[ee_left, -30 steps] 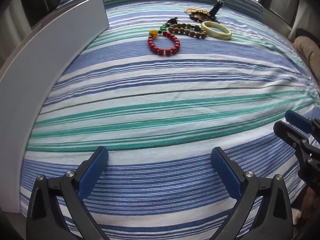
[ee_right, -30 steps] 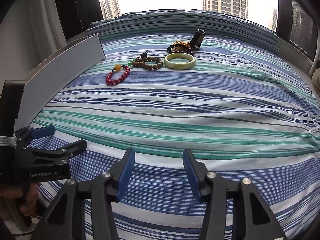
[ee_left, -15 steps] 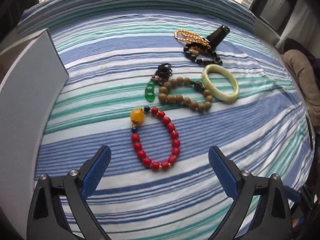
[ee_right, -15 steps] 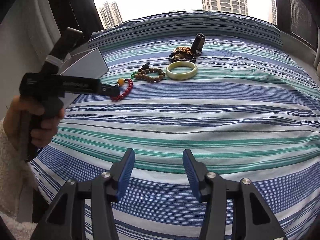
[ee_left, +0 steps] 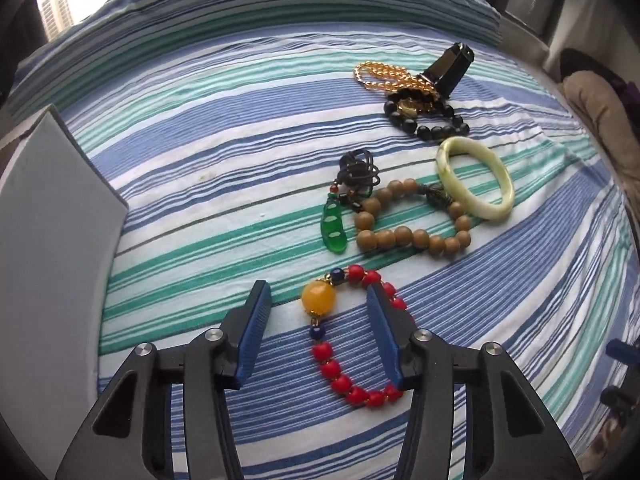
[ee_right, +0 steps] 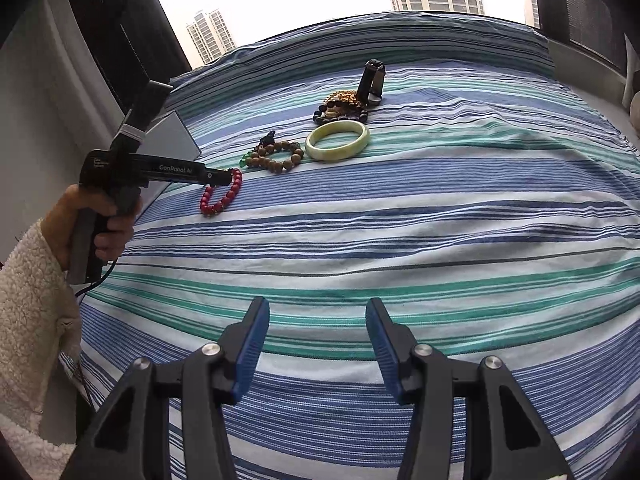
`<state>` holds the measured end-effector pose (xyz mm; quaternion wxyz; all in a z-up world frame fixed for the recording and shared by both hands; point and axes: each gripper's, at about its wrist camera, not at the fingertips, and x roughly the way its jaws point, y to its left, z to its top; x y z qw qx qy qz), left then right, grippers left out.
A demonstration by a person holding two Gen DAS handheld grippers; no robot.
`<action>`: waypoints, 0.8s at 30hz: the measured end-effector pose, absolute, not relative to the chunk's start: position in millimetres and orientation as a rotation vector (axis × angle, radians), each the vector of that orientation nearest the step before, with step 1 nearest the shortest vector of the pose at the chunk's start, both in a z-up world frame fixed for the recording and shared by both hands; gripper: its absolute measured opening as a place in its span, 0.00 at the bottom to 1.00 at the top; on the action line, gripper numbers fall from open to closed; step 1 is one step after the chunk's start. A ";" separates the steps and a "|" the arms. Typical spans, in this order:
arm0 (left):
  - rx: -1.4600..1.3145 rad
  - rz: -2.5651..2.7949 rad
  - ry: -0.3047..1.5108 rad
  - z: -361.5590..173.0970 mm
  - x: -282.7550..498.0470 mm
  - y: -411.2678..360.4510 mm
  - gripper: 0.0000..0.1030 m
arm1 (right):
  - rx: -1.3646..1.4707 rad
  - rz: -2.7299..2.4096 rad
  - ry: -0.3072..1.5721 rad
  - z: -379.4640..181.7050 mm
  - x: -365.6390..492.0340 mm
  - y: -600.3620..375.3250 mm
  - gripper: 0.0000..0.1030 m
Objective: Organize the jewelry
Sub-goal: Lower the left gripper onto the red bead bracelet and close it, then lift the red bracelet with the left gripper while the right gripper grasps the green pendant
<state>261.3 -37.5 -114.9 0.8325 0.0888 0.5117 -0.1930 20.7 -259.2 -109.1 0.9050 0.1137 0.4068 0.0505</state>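
A red bead bracelet [ee_left: 340, 376] with an amber bead [ee_left: 318, 300] lies on the striped cloth [ee_left: 200, 208]. My left gripper [ee_left: 318, 308] is open, its jaws around the bracelet's near-left side and the amber bead. Beyond lie a green pendant [ee_left: 333, 226], a wooden bead bracelet [ee_left: 412, 236], a pale jade bangle [ee_left: 476, 178], black beads [ee_left: 432, 126], gold beads [ee_left: 384, 76] and a black watch [ee_left: 448, 66]. My right gripper [ee_right: 318, 328] is open and empty over the cloth's near part. In the right wrist view the left gripper [ee_right: 224, 178] sits over the red bracelet [ee_right: 222, 198].
A grey box wall [ee_left: 52, 248] stands at the left of the cloth; it also shows in the right wrist view [ee_right: 174, 140]. A window with towers lies beyond the far edge. A tan cushion [ee_left: 600, 116] sits at the right.
My left gripper has moved forward over the red bracelet and its jaws have narrowed around it. The right gripper has stayed still.
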 end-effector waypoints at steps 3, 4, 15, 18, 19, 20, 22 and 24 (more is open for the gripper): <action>0.216 -0.406 1.057 -116.7 260.7 -42.2 0.46 | 0.232 0.089 0.836 -104.0 22.6 -265.5 0.50; 0.226 -0.401 1.051 -116.4 259.1 -42.7 0.40 | 0.232 0.088 0.841 -103.0 25.4 -267.8 0.50; 0.041 -0.321 1.093 -109.4 219.1 1.9 0.15 | 0.115 0.212 0.911 -51.3 147.7 -276.2 0.50; 0.015 -0.287 1.090 -106.2 203.1 13.9 0.15 | 0.151 0.306 1.001 -61.4 205.3 -262.9 0.47; 0.005 -0.279 1.093 -105.6 198.3 19.1 0.15 | 0.176 0.285 1.021 -65.5 221.8 -263.1 0.47; -0.003 -0.273 1.093 -105.6 194.6 22.7 0.15 | 0.206 0.285 1.045 -70.3 238.0 -261.9 0.47; -0.014 -0.263 1.091 -105.6 189.6 27.4 0.15 | 0.288 0.337 1.113 -83.0 267.4 -254.7 0.47; -0.022 -0.254 1.089 -106.2 187.4 30.9 0.15 | 0.358 0.366 1.153 -92.8 290.4 -242.1 0.46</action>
